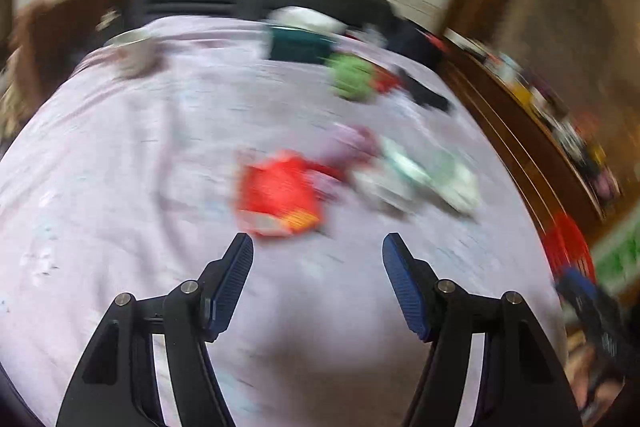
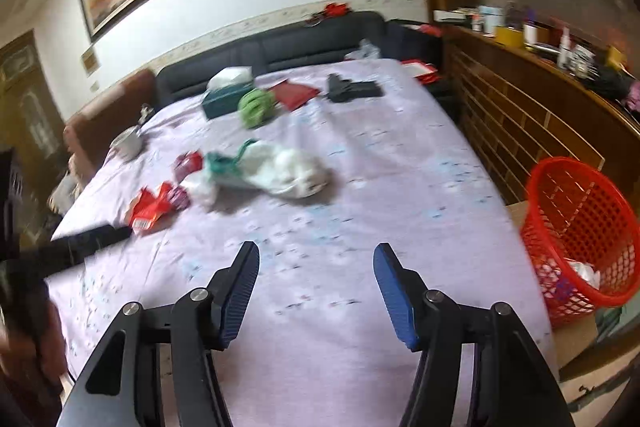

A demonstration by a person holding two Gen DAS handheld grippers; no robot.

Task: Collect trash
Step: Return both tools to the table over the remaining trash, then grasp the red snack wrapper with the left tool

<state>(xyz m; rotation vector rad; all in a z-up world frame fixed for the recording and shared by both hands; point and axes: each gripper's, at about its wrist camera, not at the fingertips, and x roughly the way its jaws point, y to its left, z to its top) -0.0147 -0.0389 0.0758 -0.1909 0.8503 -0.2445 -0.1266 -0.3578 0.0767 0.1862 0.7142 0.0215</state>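
Hovering over the lilac bed sheet [image 2: 360,187], both claws point down at it with nothing between their pads. Left gripper [image 1: 318,247]: jaws apart, empty, view blurred; a red wrapper [image 1: 280,195] lies just beyond its tips. Toward the sheet's middle: the red wrapper [image 2: 150,209], then a white and green plastic bag [image 2: 280,167]. Near the headboard edge: a teal tissue box [image 2: 226,95], a green ball [image 2: 256,107]. Right gripper [image 2: 316,255]: jaws apart, empty, over bare sheet. A red basket [image 2: 580,239] stands off the bed's right edge, some white trash inside.
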